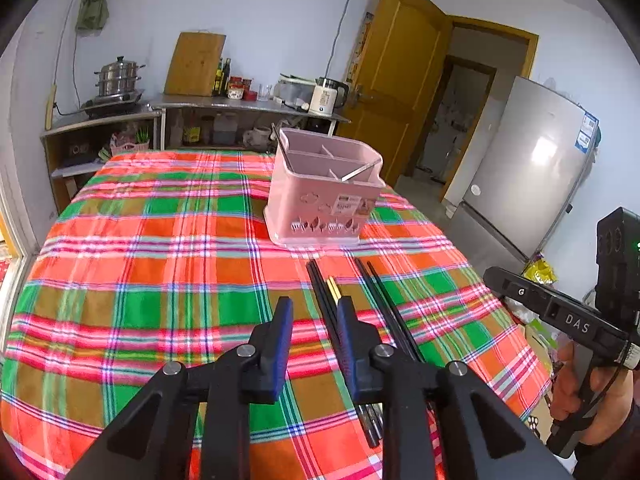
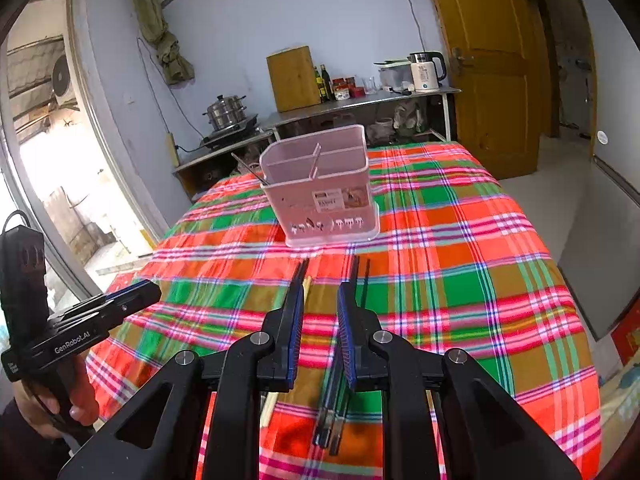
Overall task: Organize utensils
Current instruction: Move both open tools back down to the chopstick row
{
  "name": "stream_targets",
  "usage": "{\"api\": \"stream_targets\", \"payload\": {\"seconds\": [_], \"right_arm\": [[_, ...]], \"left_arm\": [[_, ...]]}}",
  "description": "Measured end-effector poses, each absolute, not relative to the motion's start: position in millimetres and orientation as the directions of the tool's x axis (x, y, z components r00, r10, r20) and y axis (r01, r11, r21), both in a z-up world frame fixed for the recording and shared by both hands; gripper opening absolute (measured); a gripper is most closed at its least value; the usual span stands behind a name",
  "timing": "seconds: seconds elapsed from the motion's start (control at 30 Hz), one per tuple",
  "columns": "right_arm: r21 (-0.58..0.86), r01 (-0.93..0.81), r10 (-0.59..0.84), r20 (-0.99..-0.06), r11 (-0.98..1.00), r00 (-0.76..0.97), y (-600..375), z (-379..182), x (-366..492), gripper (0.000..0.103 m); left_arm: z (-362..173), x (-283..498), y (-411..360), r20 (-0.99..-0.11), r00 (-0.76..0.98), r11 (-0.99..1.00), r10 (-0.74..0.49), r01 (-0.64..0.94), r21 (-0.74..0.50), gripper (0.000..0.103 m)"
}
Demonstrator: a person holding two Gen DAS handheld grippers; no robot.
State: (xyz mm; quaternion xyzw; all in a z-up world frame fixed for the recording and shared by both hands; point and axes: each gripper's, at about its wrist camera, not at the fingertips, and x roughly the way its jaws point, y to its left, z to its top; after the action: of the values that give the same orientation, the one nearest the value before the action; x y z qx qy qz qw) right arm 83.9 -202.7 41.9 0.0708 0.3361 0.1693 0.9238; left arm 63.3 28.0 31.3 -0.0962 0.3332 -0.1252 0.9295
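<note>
A pink divided utensil holder [image 1: 324,200] [image 2: 320,196] stands on the plaid tablecloth [image 1: 160,240], with thin metal handles [image 1: 360,170] leaning out of it. In front of it, black chopsticks [image 1: 320,292] [image 2: 332,420] and a yellow-tipped pair [image 1: 334,286] lie flat on the cloth. My left gripper [image 1: 314,310] hovers low over them, its blue pads apart and nothing between them. My right gripper [image 2: 320,298] is also open, with black chopsticks lying on the cloth under its gap. A pale wooden chopstick [image 2: 307,286] shows beside its left finger.
The table's right edge drops off toward a silver fridge [image 1: 532,160] and an open wooden door [image 1: 396,80]. A counter [image 1: 224,102] with a steamer pot, cutting board, bottles and kettle runs behind the table. A hand [image 1: 576,392] holds the other gripper's handle.
</note>
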Motion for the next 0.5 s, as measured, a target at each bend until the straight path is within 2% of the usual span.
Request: {"api": "stream_targets", "payload": {"seconds": [0.5], "right_arm": [[0.248, -0.233, 0.340, -0.666, 0.940, 0.664, -203.4, 7.5, 100.5, 0.018]], "left_arm": [[-3.4, 99.3, 12.9, -0.674, 0.670, 0.945, -0.312, 0.146, -0.292, 0.022]]}}
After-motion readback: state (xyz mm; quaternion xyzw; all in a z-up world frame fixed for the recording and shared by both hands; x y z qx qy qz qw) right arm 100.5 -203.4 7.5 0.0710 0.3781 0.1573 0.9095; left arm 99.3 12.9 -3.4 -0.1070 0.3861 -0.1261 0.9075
